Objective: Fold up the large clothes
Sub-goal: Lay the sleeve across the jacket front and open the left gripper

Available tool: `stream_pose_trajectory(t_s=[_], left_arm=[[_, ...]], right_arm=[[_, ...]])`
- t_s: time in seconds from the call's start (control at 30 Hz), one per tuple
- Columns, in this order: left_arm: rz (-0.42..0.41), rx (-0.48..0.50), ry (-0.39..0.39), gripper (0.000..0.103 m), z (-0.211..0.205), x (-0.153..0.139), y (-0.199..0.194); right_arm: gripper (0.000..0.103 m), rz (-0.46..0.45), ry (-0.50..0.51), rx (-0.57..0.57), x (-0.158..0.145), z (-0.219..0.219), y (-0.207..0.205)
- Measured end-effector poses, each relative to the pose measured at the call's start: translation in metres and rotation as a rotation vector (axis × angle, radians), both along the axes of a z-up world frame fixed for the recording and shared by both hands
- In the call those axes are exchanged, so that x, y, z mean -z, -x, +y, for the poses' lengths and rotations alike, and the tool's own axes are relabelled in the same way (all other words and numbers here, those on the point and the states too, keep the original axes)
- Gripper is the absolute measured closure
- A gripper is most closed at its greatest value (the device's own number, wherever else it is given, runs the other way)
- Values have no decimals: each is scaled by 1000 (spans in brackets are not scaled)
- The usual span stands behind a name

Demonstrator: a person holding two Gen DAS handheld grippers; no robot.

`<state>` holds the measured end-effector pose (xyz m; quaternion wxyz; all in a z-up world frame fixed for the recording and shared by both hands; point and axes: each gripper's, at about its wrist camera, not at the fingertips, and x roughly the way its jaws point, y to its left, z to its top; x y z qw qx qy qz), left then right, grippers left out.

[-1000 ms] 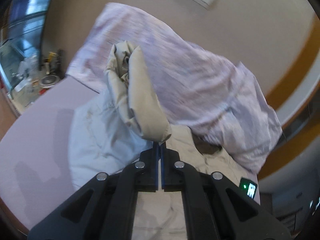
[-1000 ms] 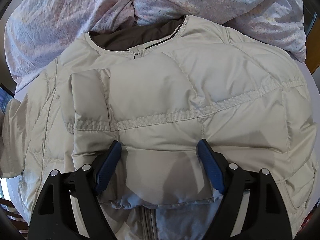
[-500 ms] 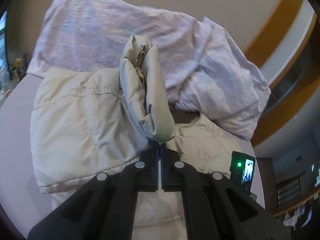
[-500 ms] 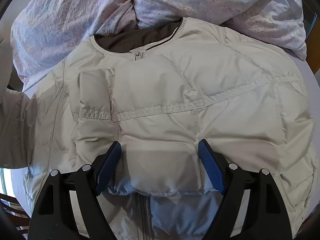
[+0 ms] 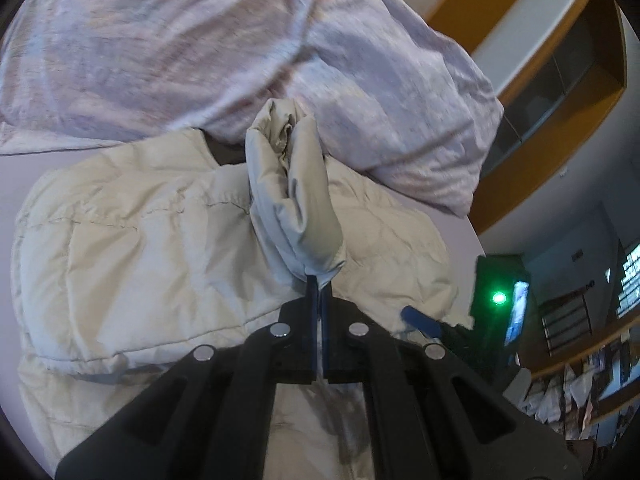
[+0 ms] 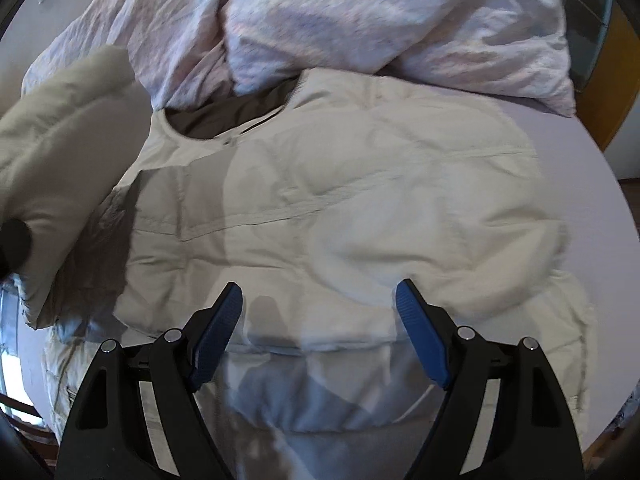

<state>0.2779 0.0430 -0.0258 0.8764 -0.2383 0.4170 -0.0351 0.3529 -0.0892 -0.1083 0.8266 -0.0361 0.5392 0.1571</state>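
Observation:
A cream quilted puffer jacket (image 6: 340, 208) lies front up on the lilac bed sheet (image 6: 624, 264), collar toward the pillows. My left gripper (image 5: 319, 280) is shut on the jacket's sleeve (image 5: 298, 200), holding it bunched up above the jacket body (image 5: 132, 256). The lifted sleeve shows at the left of the right wrist view (image 6: 60, 152). My right gripper (image 6: 318, 300) is open and empty, hovering just over the jacket's lower front, fingers (image 6: 218, 332) wide apart. Its blue fingertip and device show in the left wrist view (image 5: 420, 318).
Rumpled pale pink pillows (image 6: 360, 20) lie behind the collar; they also show in the left wrist view (image 5: 200, 48). A wooden-trimmed wall (image 5: 560, 112) and cluttered shelves (image 5: 580, 380) are to the right. The bed edge (image 6: 588, 432) runs at lower right.
My left gripper has carried the sleeve rightward over the jacket body, and the sleeve has entered the right wrist view. My right gripper has drawn back a little, still open.

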Motion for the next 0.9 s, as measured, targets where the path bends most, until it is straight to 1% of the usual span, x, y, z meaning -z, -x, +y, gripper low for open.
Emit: stream_pose_trajectory(t_s=[0.13,0.23,0.33,0.43,0.5,0.53,0.57,0.6,0.63,0.67,0.7,0.73,0.77,0.8,0.9], left_arm=[[28,45,0,102,-22,10,-12],[59,78,-12,102,-39,22,-20],[106,100,-19,101,-51,38,-27],[159,95,-16,99,-52,53,-29],[173,86,2,89,-48,55,-25],[171,87,21,74,-46,53,-22],[166,78,22,53,-43,51,-18],[157,67,7,46,-40,48,-14],[140,58,-12,42,-37,43,-10],[130,53,-28,42,-34,39,-5],[127,42,-40,42,-28,36,-1],[127,30,-46,42,-23,36,1],[128,13,-55,42,-16,35,4],[134,-5,-63,42,-9,35,6],[156,-62,-75,42,14,39,13]], right_arm=[[22,2,-14,42,0,-26,-1],[22,-4,-5,69,0,-41,0],[22,-2,4,99,2,-53,-2],[22,4,-1,129,3,-66,-4],[22,-2,-14,140,-1,-73,-4],[22,-8,-24,141,-4,-74,-4],[22,-14,-35,138,-7,-73,-4],[22,-23,-52,133,-11,-71,-4],[22,-32,-72,123,-16,-68,-4],[23,-37,-88,115,-20,-65,-4],[25,-45,-113,100,-25,-59,-5],[29,-49,-137,81,-29,-53,-5],[31,-49,-153,66,-31,-47,-6],[37,-47,-178,38,-34,-37,-6],[49,-34,-209,-20,-36,-13,-5]])
